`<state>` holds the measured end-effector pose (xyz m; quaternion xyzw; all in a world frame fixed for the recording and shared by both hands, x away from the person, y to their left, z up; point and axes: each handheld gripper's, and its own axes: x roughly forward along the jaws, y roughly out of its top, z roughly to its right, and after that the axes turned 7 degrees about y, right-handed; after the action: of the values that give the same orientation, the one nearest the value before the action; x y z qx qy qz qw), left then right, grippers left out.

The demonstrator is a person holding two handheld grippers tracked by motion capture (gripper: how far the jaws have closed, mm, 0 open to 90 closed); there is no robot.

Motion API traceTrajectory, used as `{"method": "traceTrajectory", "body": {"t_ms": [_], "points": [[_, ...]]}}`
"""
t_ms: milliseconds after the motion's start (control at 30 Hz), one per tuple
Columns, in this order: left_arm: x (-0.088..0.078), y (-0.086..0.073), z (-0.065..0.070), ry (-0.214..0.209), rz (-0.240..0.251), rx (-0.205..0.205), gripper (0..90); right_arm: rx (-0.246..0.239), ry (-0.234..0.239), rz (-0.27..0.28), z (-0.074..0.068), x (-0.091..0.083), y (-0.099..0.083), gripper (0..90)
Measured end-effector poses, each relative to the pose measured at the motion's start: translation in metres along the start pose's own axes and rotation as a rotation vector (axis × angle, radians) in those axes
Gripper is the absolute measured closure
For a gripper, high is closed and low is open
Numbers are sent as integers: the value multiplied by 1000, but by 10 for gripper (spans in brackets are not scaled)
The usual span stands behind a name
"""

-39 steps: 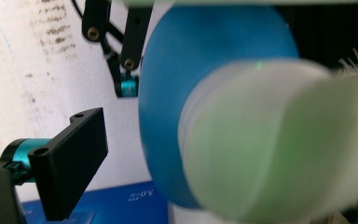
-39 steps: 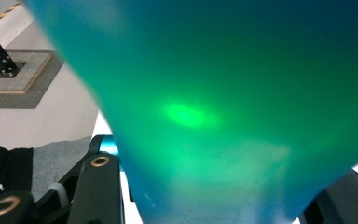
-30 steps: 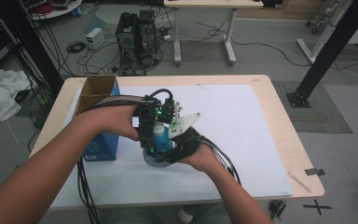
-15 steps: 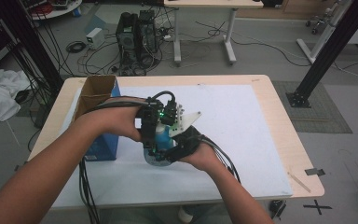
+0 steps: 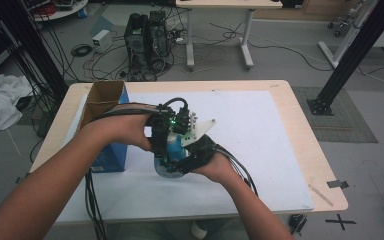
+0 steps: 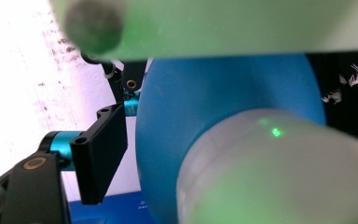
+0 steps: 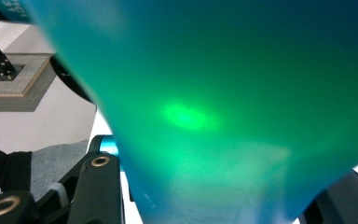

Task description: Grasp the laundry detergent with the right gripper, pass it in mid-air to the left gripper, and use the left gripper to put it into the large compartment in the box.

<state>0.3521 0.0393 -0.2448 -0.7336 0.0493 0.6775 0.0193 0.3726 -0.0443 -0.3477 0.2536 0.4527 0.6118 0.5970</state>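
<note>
Here, largest first. Desk (image 5: 300, 150): pale wood, topped by a white mat (image 5: 260, 130) covering most of it. Box (image 5: 105, 125): open cardboard with blue sides, standing at the desk's left edge, toward the far left corner. Bottle (image 5: 172, 155): blue with a whitish cap end, held up off the mat at mid-desk, nearer the near edge, just right of the box. Left gripper (image 5: 161, 131): brought in from the box side, closing on the bottle from above; in its own view the bottle (image 6: 223, 121) and pale cap (image 6: 279, 172) sit hard against the lens, and whether its jaws are clamped cannot be told. Right gripper (image 5: 192, 150): under and beside the bottle, its grey plate pointing to the far right corner; in its view the blue body (image 7: 223, 102) rises between the two black jaws, which appear pressed to it, so it reads as grasping the bottle.

Step in hand, by judgement: a two-handed hold on the bottle, probably working the cap. Next move calls for a firm right hold on the body while the left seats squarely on the cap before any twist.
</note>
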Motion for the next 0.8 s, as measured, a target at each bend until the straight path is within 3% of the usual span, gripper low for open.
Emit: {"method": "traceTrajectory", "body": {"t_ms": [33, 67, 133, 267, 300, 333, 400, 433, 533, 600, 633, 667, 700, 733, 767, 800], "points": [[0, 0, 0, -4, -3, 3, 218, 41, 6, -19, -3, -1, 0, 462], [0, 0, 1, -9, -5, -6, 228, 3, 6, -7, 0, 0, 0, 462], [0, 1, 1, -9, -5, -5, 234, 33, 6, -13, -2, 0, 0, 462], [0, 0, 2, -20, -8, -21, 257, -3, 4, 1, 0, 1, 0, 462], [0, 0, 0, -7, -10, -10, 260, 133, 3, -52, -9, -3, 0, 462], [0, 0, 1, -5, -15, -5, 274, 181, -2, -70, -12, -4, 0, 462], [1, 1, 0, -14, -28, -1, 285, 190, 6, -70, -12, -3, 0, 462], [1, 1, 0, -15, -28, 0, 286, 237, 8, -86, -16, -4, 1, 462], [1, 0, 1, -29, -34, -15, 305, 216, 12, -79, -14, -3, 0, 462], [2, 0, 0, -14, -22, -6, 310, 227, 13, -84, -15, -2, 0, 462], [3, -1, 2, -41, -26, -26, 324, 232, 14, -82, -15, -2, 0, 462], [3, 0, 1, -49, -30, -15, 345, 213, 12, -83, -14, -2, -1, 463], [4, 0, 2, -36, -20, -18, 348, 231, 13, -87, -15, -2, -1, 463], [3, 1, 1, -25, -29, 21, 367, 201, 20, -72, -13, -1, -1, 464], [3, 1, 2, -38, -31, 2, 370, 126, 24, -39, -8, 2, -2, 464], [2, 0, 1, -39, -31, 5, 373, 158, 25, -51, -10, 1, -2, 465]]}}
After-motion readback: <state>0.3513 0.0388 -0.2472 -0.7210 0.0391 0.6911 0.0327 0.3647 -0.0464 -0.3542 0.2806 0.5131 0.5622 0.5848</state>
